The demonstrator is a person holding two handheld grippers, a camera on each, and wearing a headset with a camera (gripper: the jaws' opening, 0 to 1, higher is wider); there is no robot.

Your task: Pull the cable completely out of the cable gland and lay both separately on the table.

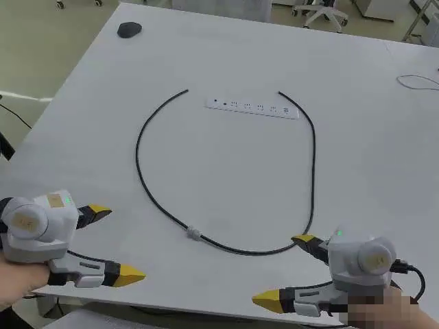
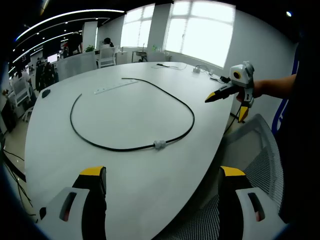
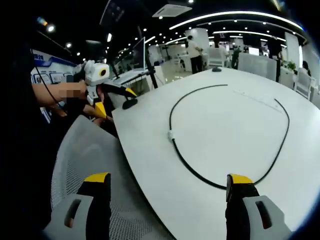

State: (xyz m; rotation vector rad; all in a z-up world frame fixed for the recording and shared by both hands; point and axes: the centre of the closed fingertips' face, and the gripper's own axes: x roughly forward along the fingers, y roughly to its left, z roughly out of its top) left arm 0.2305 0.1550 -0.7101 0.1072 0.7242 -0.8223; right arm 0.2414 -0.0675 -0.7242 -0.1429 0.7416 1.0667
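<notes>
Left hand-held gripper [image 1: 120, 242] gaping; gland [image 1: 194, 234] on cable [image 1: 314, 157].

From here the table [image 1: 233, 178] reads to me as a smooth, matt pale-grey top. I see a matt black, rubbery cable [image 1: 139, 164], a pale plastic cable gland [image 1: 194, 234], a smooth white plastic power strip [image 1: 252, 107] and a grey mesh chair back [image 2: 255, 145].

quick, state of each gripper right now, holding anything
Left gripper: open, holding nothing.
Right gripper: open, holding nothing.
</notes>
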